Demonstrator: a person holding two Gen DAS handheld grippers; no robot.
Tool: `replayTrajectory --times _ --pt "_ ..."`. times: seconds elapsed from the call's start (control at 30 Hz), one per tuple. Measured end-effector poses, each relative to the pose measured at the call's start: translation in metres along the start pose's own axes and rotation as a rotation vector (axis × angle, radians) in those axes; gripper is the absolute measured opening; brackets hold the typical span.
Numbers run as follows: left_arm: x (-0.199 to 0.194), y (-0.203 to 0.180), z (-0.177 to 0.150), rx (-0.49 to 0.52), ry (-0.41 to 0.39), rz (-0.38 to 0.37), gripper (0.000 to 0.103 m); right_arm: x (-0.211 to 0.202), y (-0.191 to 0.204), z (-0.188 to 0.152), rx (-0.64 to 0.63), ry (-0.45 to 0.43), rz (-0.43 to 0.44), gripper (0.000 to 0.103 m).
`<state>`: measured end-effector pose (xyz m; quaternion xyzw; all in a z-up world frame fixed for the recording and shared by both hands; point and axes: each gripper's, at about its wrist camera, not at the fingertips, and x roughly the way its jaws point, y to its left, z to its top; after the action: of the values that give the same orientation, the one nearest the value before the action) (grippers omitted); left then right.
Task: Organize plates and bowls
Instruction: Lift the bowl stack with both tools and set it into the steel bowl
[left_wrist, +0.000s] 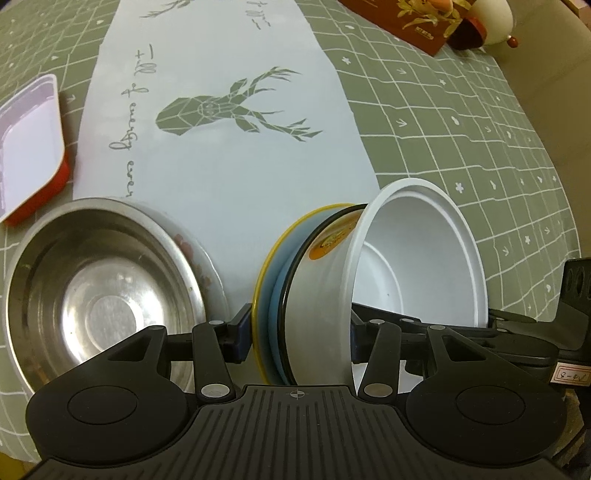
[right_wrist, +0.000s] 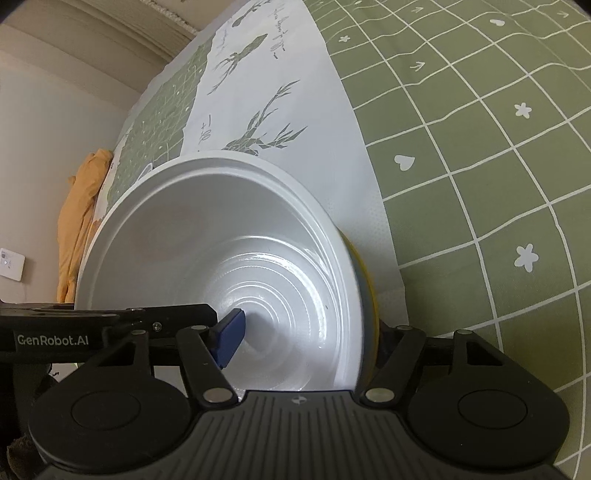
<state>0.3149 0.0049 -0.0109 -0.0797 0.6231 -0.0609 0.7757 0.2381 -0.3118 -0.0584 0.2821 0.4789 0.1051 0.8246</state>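
Note:
My left gripper (left_wrist: 301, 332) is shut on a tilted stack: a white bowl (left_wrist: 413, 266) nested with a black-rimmed bowl (left_wrist: 325, 236) against a yellow-rimmed blue plate (left_wrist: 267, 288). My right gripper (right_wrist: 306, 332) is shut on the same stack, one blue finger (right_wrist: 231, 341) inside the white bowl (right_wrist: 221, 236), the other behind the yellow-rimmed plate (right_wrist: 367, 288). A steel bowl (left_wrist: 99, 291) sits on a flowered plate (left_wrist: 201, 258) at the left. The right gripper's body (left_wrist: 517, 336) shows at the right of the left wrist view.
A red tray with a white inside (left_wrist: 29, 147) lies at far left. A brown box (left_wrist: 410, 22) and a white and red object (left_wrist: 487, 22) stand at the back right. A green checked cloth (right_wrist: 480, 147) with a white deer-print runner (left_wrist: 221, 110) covers the table.

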Motion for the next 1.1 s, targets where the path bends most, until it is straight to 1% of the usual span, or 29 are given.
replayTrajectory --times 0.23,0.43,0.6,0.77,0.9,1.0,1.1 --pt "-0.008 0.007 0.000 -0.017 0.013 -0.040 0.051 -0.007 0.005 0.001 0.025 0.003 -0.007 0.069" --pt "-0.029 0.013 -0.001 -0.016 -0.017 -0.061 0.051 -0.017 0.022 0.004 0.010 -0.012 -0.022 0.069" --pt "-0.055 0.025 -0.002 -0.025 -0.047 -0.061 0.051 -0.026 0.047 0.007 -0.017 -0.020 -0.016 0.069" --pt "-0.085 0.052 -0.008 -0.051 -0.096 -0.039 0.051 -0.024 0.084 0.009 -0.061 -0.019 0.007 0.069" --pt "-0.100 0.084 -0.019 -0.093 -0.120 -0.015 0.051 -0.007 0.116 0.008 -0.096 0.016 0.030 0.069" --pt "-0.102 0.112 -0.027 -0.133 -0.118 -0.004 0.051 0.013 0.138 0.004 -0.129 0.052 0.038 0.069" --pt "-0.093 0.138 -0.035 -0.171 -0.095 0.005 0.051 0.037 0.155 -0.002 -0.149 0.098 0.037 0.069"
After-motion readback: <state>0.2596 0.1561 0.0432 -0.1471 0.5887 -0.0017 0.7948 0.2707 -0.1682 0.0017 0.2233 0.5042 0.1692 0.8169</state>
